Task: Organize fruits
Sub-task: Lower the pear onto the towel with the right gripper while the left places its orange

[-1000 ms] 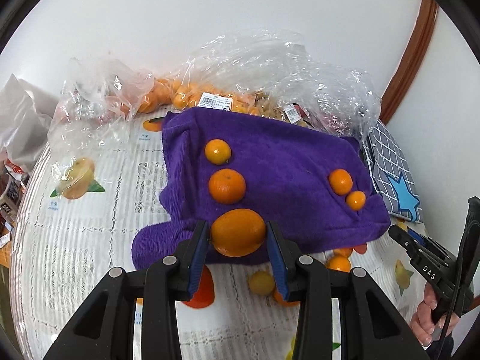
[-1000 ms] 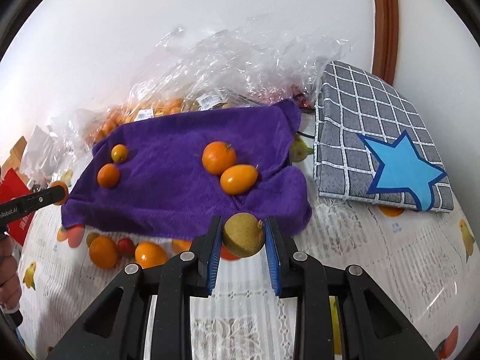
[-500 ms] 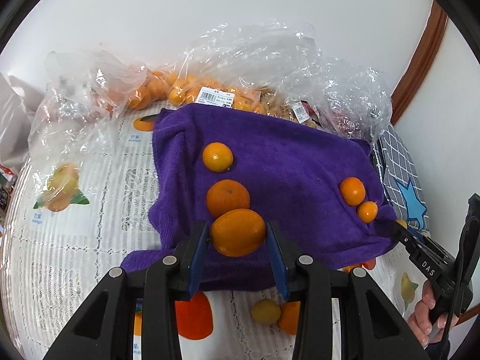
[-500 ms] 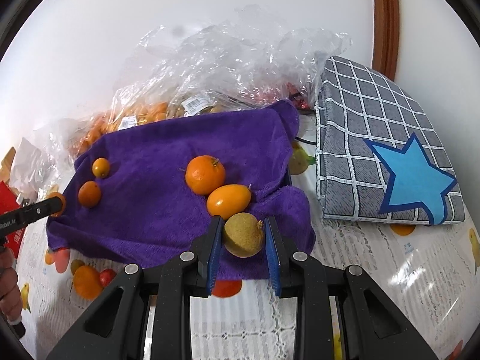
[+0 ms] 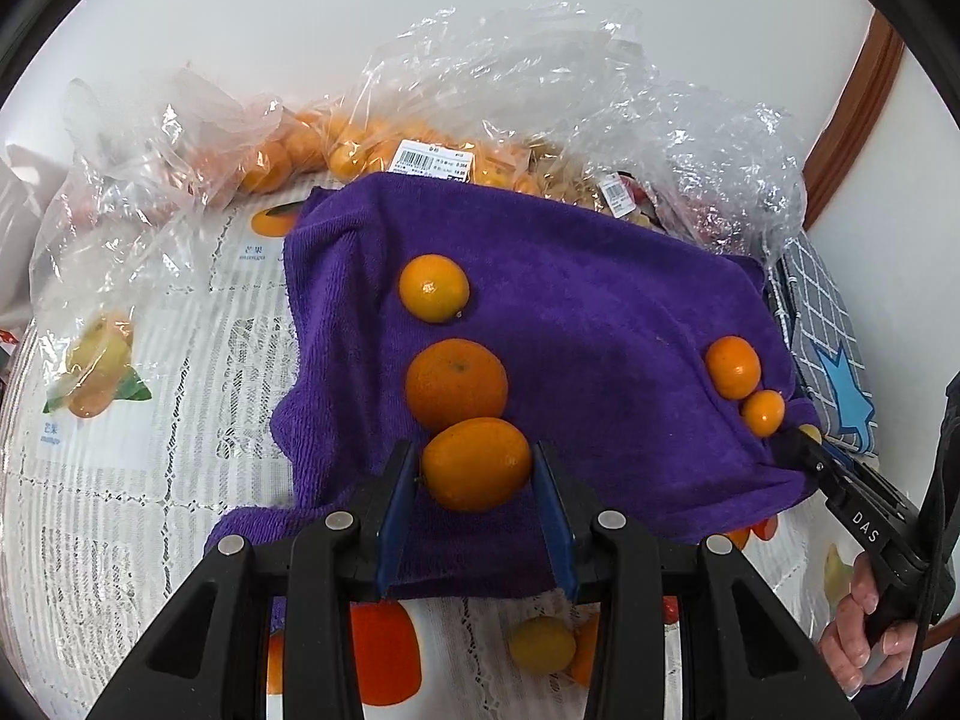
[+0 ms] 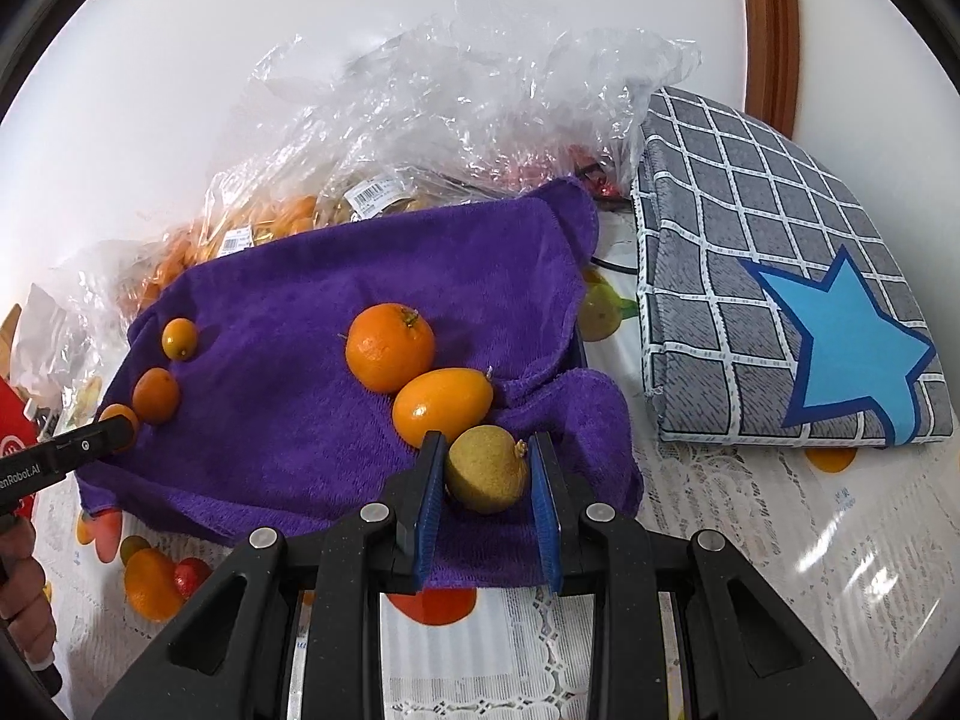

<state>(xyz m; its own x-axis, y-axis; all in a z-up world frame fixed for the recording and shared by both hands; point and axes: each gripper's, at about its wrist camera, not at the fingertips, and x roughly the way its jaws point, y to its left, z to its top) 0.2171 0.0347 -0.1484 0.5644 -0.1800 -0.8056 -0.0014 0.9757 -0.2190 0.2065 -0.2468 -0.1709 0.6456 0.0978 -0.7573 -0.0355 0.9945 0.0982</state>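
Observation:
A purple towel (image 5: 600, 324) (image 6: 300, 300) lies on the table. My left gripper (image 5: 474, 474) is shut on an oval orange fruit (image 5: 477, 463), over the towel's near edge, just behind a round orange (image 5: 456, 384) and a smaller one (image 5: 434, 288). My right gripper (image 6: 486, 474) is shut on a yellow-brown fruit (image 6: 486, 468), over the towel's right front, next to an oval orange fruit (image 6: 441, 405) and a round orange (image 6: 389, 347). Two small oranges (image 6: 157, 393) (image 6: 179, 337) lie at the towel's left end in the right wrist view.
Clear plastic bags (image 5: 540, 90) with oranges lie behind the towel against the wall. A grey checked cloth with a blue star (image 6: 780, 312) lies to the right. Loose small fruits (image 5: 543, 643) (image 6: 150, 582) sit on the printed tablecloth in front of the towel.
Both grippers have moved forward over the towel with their fruits still held. The fruits on the towel have not moved.

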